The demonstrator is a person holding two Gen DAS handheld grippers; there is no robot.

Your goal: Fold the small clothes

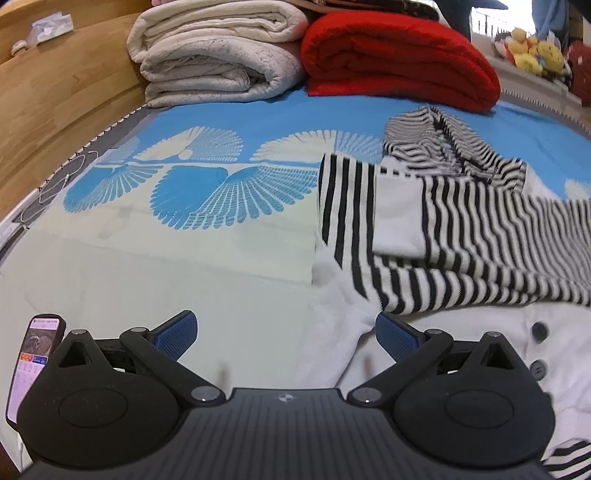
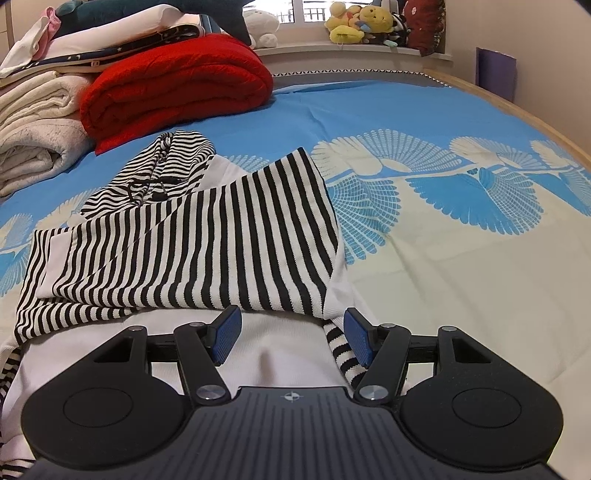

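Note:
A black-and-white striped hooded garment [image 1: 461,236] with a white buttoned front [image 1: 480,350] lies on the bed, its sleeves folded across the body. My left gripper [image 1: 286,341] is open and empty, low over the garment's white left edge. In the right wrist view the same garment [image 2: 207,243] lies ahead with its striped hood [image 2: 166,166] toward the blankets. My right gripper [image 2: 291,339] is open, hovering over the white front panel [image 2: 280,350], with a striped cuff [image 2: 341,350] by its right finger.
A blue and cream patterned bedspread [image 1: 207,192] covers the bed. Folded cream blankets [image 1: 218,51] and a red blanket [image 1: 399,59] are stacked at the far side. A wooden bed frame [image 1: 55,110] runs on the left. A phone [image 1: 33,365] sits beside my left gripper. Plush toys [image 2: 362,22] line the windowsill.

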